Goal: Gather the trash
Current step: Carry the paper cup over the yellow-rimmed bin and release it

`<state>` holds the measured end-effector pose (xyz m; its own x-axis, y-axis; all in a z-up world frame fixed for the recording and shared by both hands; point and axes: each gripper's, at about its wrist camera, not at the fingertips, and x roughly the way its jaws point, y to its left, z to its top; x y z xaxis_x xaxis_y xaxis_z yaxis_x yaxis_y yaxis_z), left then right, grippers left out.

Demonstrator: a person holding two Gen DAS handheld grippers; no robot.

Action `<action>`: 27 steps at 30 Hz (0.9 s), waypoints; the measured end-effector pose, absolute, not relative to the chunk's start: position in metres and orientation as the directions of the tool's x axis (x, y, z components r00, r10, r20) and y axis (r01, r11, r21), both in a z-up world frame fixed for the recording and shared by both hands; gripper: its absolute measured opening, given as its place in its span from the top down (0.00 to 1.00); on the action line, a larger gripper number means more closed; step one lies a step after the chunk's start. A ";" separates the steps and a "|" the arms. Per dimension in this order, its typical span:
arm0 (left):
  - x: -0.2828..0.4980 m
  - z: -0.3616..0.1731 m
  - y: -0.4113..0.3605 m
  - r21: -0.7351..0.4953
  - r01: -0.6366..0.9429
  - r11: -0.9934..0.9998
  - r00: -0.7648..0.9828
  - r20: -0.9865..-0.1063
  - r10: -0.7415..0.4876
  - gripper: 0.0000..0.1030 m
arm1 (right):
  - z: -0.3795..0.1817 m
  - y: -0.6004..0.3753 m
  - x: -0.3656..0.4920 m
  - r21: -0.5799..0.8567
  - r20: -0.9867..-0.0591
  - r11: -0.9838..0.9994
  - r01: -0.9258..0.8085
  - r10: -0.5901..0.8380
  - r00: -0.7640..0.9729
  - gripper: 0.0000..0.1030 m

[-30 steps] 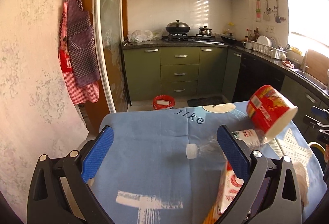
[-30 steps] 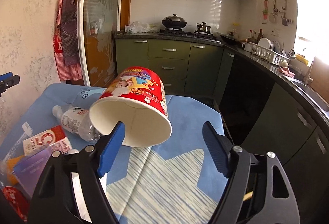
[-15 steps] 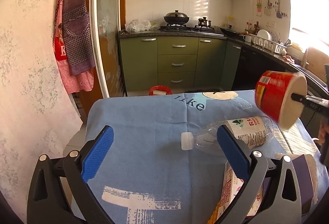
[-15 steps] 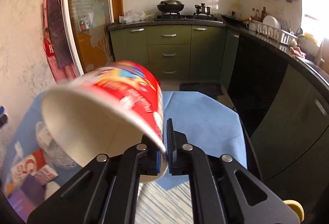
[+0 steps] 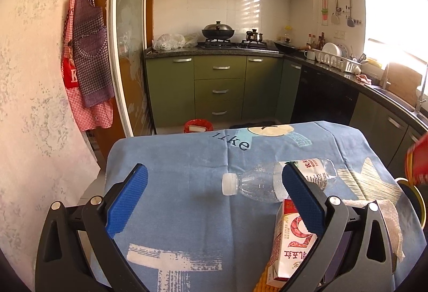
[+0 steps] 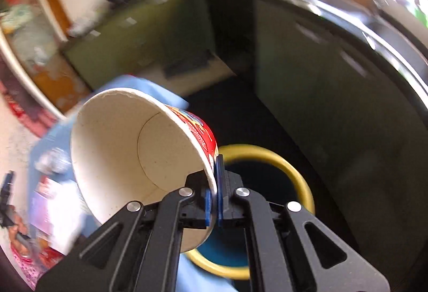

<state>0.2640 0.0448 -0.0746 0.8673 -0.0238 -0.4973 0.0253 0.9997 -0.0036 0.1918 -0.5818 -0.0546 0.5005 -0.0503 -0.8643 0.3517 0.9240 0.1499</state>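
Observation:
My right gripper (image 6: 214, 193) is shut on the rim of a red paper noodle cup (image 6: 128, 152), held tilted above a yellow-rimmed bin (image 6: 291, 169) beside the table. The cup's edge shows at the far right of the left wrist view (image 5: 418, 166). My left gripper (image 5: 214, 198) is open and empty above the blue tablecloth (image 5: 174, 158). A clear plastic bottle (image 5: 270, 179) lies on its side near its right finger. A red and white carton (image 5: 291, 238) and a crumpled tissue (image 5: 385, 214) lie at the right.
Green kitchen cabinets (image 5: 219, 88) and a dark counter run behind and to the right of the table. A red basin (image 5: 198, 126) sits on the floor beyond the table. Aprons (image 5: 85, 59) hang on the left wall.
My right gripper closed on the cup's rim, lifted it off the table and swung it right and down over the yellow-rimmed bin. My left gripper stayed open and shifted slightly.

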 end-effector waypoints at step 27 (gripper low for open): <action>0.294 -0.050 -0.014 0.219 0.517 0.828 0.742 -0.596 -0.306 0.04 | -0.095 -0.576 0.190 0.223 -0.879 0.924 0.309 0.053 0.475 0.53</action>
